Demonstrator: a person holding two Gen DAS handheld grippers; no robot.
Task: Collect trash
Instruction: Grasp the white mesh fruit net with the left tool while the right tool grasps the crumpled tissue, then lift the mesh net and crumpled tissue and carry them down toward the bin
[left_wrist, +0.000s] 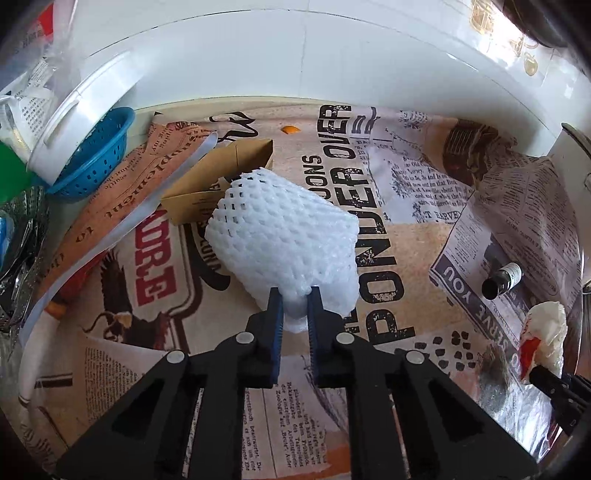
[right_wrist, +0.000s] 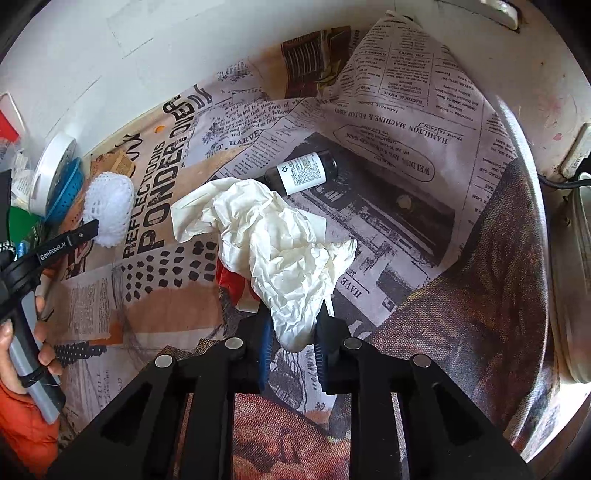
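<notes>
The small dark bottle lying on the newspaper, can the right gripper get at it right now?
Probably not yet. The right gripper has its jaws shut on the crumpled white paper, which hangs between it and the small dark bottle. Otherwise nothing covers the bottle.

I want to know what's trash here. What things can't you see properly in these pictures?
- Small dark bottle: right wrist view, its label print is too small to read.
- Red thing: right wrist view, mostly hidden under the crumpled paper in the right gripper.
- Brown cardboard box: left wrist view, partly hidden behind the white foam net in the left gripper.
- Blue basket: left wrist view, its contents can't be seen.
</notes>
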